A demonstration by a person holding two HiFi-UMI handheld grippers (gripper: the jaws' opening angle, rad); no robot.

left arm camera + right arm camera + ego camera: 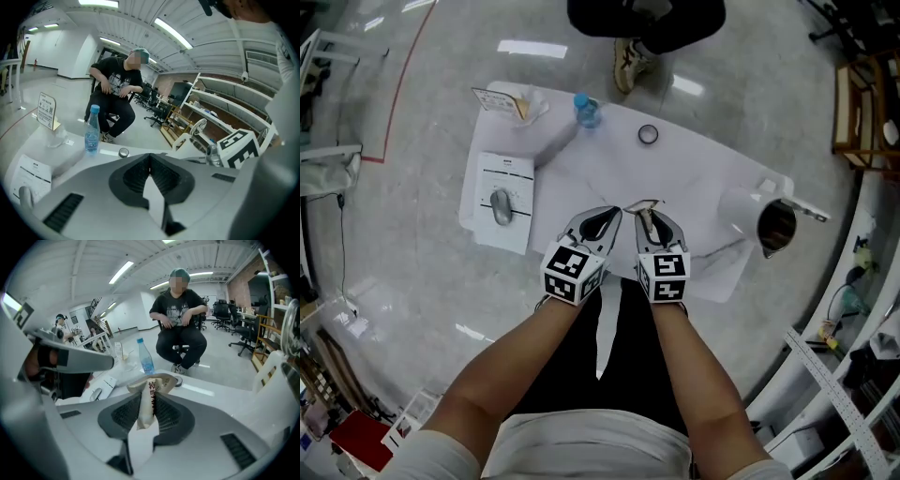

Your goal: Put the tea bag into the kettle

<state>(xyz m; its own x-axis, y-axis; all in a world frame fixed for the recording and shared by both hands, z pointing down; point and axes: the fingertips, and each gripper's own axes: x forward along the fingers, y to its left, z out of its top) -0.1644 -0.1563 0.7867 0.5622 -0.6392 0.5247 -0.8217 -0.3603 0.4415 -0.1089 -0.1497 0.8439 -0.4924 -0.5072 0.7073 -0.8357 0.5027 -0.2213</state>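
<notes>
Forearms, both bare, run up from the near edge of the head view side by side, each ending in a marker cube, with the two tools angled away from the person and downward over the near part of the white surface. Left hand-held gripper: jaws brought together at the tips, nothing between the ribbed pads in its own view. Right hand-held gripper: jaws clamped on the tea bag, a pale folded sachet with dark print that stands upright between the pads, its top flaring out above them; in the head view the tea bag shows as a small pale strip at the jaw tips, held clear above the surface. The two sets of jaw tips sit close together, just apart. Kettle: white, on the right side of the surface, well apart from the tea bag, its dark mouth turned toward the head camera and its lid swung open. Far side of the surface: water bottle upright with a blue cap, a small ring-shaped object to its right, a sign card to its left. Printed sheet on the left carries a grey rounded object. Seated person in dark clothes beyond the far edge.
</notes>
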